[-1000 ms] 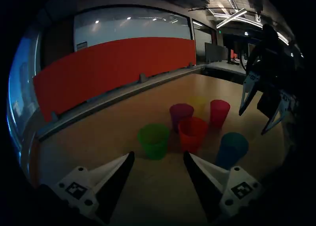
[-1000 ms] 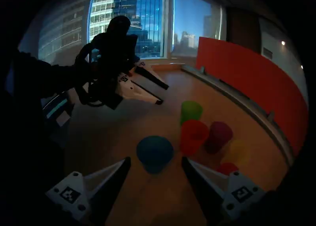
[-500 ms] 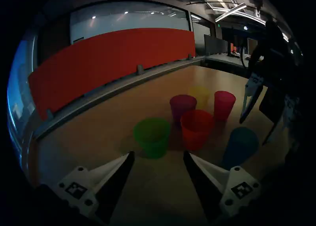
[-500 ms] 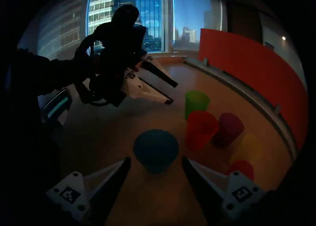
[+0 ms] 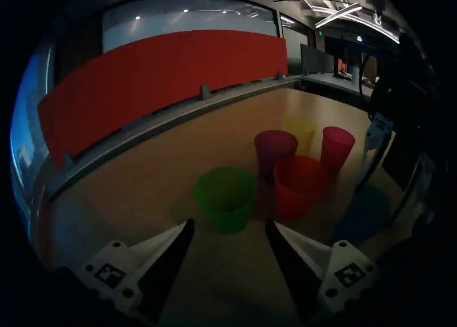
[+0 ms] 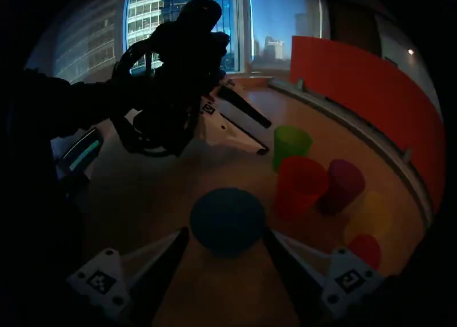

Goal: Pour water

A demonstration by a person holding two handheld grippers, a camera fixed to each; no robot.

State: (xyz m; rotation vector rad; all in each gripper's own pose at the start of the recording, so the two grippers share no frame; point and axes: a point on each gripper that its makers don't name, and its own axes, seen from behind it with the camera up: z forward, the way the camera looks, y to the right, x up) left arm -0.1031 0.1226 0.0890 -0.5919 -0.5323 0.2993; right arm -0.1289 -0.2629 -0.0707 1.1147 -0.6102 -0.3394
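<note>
Several coloured plastic cups stand grouped on a wooden table. In the left gripper view the green cup stands just past my open left gripper, slightly ahead of its tips. Behind it are a red cup, a purple cup, a yellow cup and a pink cup. The blue cup sits at the right, with my right gripper hanging over it. In the right gripper view the blue cup lies right at the tips of my open right gripper. The left gripper points at the green cup.
A red partition with a grey rail runs along the table's far edge. Large windows show buildings behind the dark sleeve and hand holding the left gripper. A dark device lies near the table's left edge. Bare table lies left of the blue cup.
Both grippers have moved closer to the cups. The blue cup has grown and now reaches the right gripper's tips; the green cup sits nearer the left gripper. Both stay open.
</note>
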